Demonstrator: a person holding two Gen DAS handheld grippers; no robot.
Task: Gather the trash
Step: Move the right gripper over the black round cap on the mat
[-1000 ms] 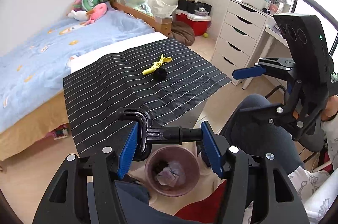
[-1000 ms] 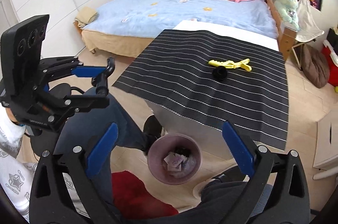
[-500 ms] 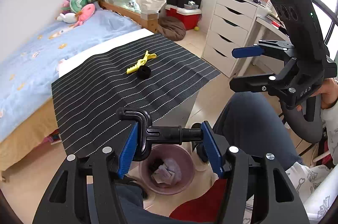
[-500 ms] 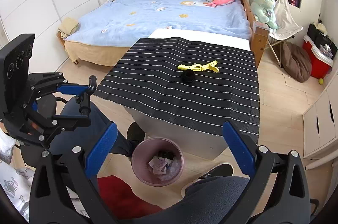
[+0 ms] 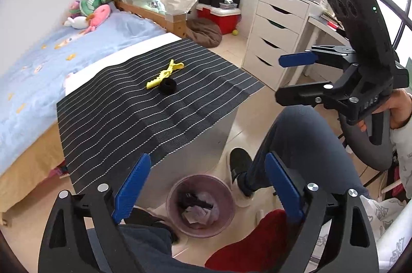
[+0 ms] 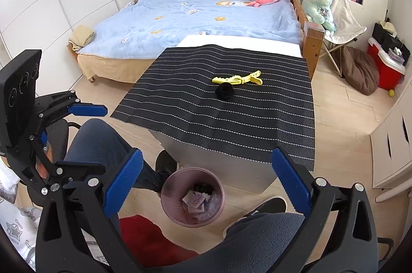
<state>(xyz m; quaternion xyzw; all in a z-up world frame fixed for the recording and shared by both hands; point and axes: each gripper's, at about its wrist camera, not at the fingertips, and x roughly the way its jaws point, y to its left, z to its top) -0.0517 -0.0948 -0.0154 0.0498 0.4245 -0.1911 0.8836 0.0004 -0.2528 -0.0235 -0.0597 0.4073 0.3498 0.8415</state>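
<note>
A pink trash bin (image 5: 200,206) stands on the floor in front of the table, with crumpled paper and a black object inside; it also shows in the right wrist view (image 6: 193,197). My left gripper (image 5: 206,185) is open and empty above the bin. My right gripper (image 6: 206,180) is open and empty, also above the bin. A yellow hair clip (image 5: 164,74) and a black round item (image 5: 168,86) lie on the striped black mat (image 5: 128,113); both show in the right wrist view, the clip (image 6: 238,79) behind the black item (image 6: 224,90).
A blue bed (image 6: 195,23) with plush toys lies behind the table. A white drawer unit (image 5: 275,36) and a desk stand on the right. A red cooler (image 5: 219,16) and a brown beanbag (image 5: 206,32) sit by the wall. The person's legs and shoes are beside the bin.
My left gripper opened and let go of the black handled object it held; a black object now lies in the bin. Both grippers drew back and rose slightly.
</note>
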